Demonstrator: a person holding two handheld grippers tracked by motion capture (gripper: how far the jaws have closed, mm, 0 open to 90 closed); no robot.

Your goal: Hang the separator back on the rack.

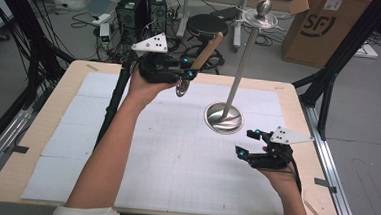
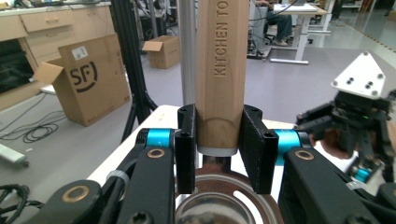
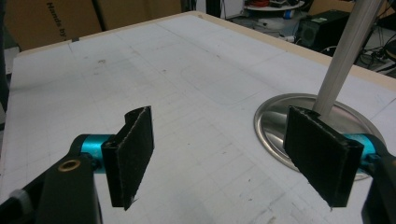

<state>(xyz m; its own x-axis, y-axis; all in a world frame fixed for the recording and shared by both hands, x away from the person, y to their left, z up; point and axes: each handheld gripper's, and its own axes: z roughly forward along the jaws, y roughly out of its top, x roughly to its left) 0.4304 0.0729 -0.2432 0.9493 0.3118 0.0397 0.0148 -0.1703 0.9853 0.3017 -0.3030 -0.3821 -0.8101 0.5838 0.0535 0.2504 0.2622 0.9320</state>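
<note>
One tool (image 1: 201,58) is in hand: a kitchen utensil with a wooden handle and a metal head. The left gripper (image 1: 183,72), in the upper middle of the high view, lifts it above the far edge of the desk (image 1: 53,109), handle tilted up and to the right, metal head hanging just below the jaws. In the left gripper view the two black jaws pinch the handle (image 2: 220,70) at its lower end, one pad on each side, just above the white collar where the wood meets the metal bowl (image 2: 219,200) at the bottom of the frame. Letters are cut into the wood along its length.

One stand (image 1: 238,75) is on the desk, right of centre in the high view: a round steel base (image 1: 223,118), a single thin pole rising from it, and a small disc with a ball on top. The tool is apart from it, to the left of the pole.

The right gripper (image 1: 249,143) sits at the lower right of the high view, just below and right of the base. Its jaws are spread wide with nothing between them; in the right gripper view the two pads (image 3: 133,154) frame bare white mat, and the base (image 3: 275,126) and pole lie behind the right-hand pad.

One white gridded mat (image 1: 175,156) covers most of the desk. Two cardboard boxes (image 2: 81,79) stand on the floor in the left gripper view.
</note>
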